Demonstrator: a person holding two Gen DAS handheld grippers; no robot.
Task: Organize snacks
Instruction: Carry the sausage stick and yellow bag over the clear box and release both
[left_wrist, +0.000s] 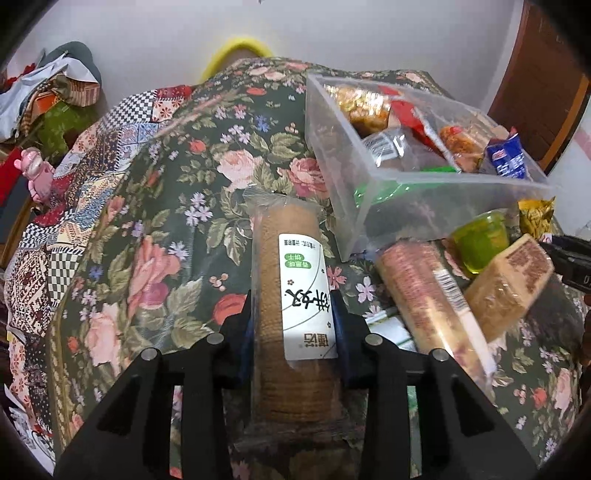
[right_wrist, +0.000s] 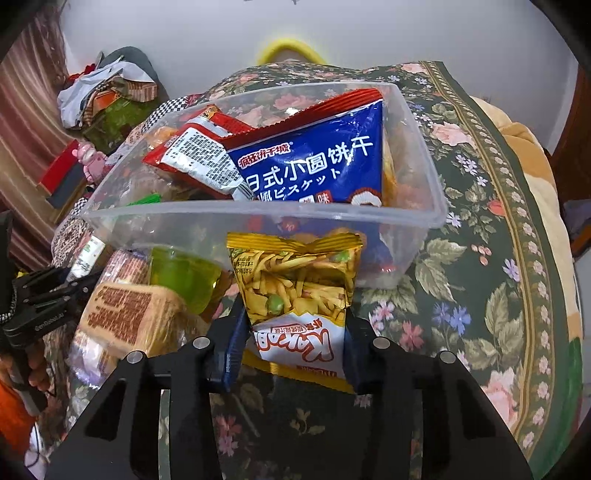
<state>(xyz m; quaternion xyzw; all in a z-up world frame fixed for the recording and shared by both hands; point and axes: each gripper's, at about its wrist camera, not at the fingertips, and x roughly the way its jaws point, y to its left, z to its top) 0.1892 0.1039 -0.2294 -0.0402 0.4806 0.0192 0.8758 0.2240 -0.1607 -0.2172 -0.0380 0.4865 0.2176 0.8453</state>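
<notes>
I work over a floral cloth (left_wrist: 155, 206) by a white wall (right_wrist: 332, 33). My left gripper (left_wrist: 293, 314) clamps a biscuit sleeve (left_wrist: 291, 295). Only the right view shows my right gripper (right_wrist: 293, 325) pinching a yellow snack bag (right_wrist: 295, 280) before the clear bin (right_wrist: 258, 221).

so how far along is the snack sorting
Partly done. The clear bin already holds several packs, including a blue biscuit bag. In hand: left gripper clamps a biscuit roll; right gripper clamps a yellow snack bag. Left outside the bin: green jelly cup, tan cracker pack, another roll.
</notes>
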